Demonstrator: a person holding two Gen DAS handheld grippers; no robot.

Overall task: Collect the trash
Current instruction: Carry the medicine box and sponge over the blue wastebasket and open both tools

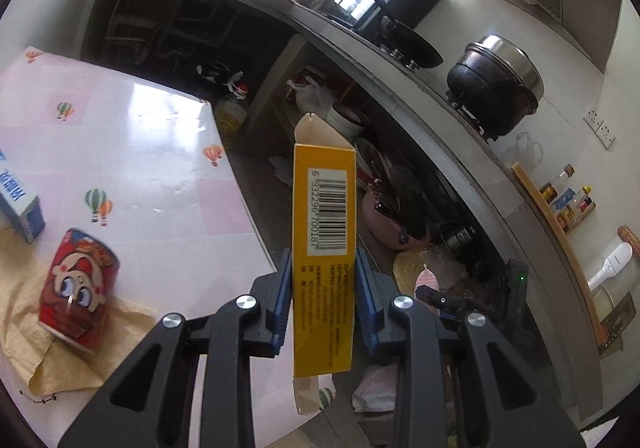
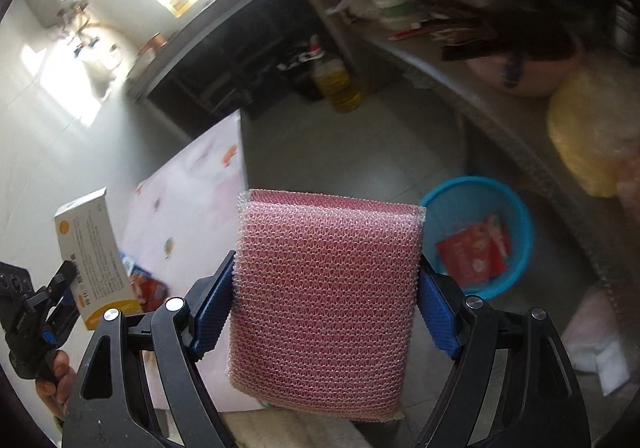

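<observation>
The table (image 1: 132,152), covered in a pink balloon-print cloth, stands at the left in both views, with grey floor between it and the kitchen shelving. On that floor, ahead and to the right in the right wrist view, sits a blue basket (image 2: 516,216) that already holds 1 red wrapper (image 2: 472,252).

The right gripper (image 2: 326,300) has its jaws clenched on a pink mesh sponge (image 2: 324,300), gripped by its 2 side edges and held upright in the air, nearer than the basket and not yet over it. The left gripper (image 1: 320,304) has its jaws clenched on a slim yellow box (image 1: 324,240), end flaps open, also held off the table edge above the floor.

2 more pieces lie on the table: a red snack cup (image 1: 78,288) tipped onto a sheet of brown paper (image 1: 24,328), and a blue-and-white carton (image 1: 20,204) just beyond it.

The step in hand looks like the carry to the basket with both loads. The next move calls for bringing each piece above the basket's mouth before letting go, the wide sponge especially, then returning for the cup, paper and carton.
</observation>
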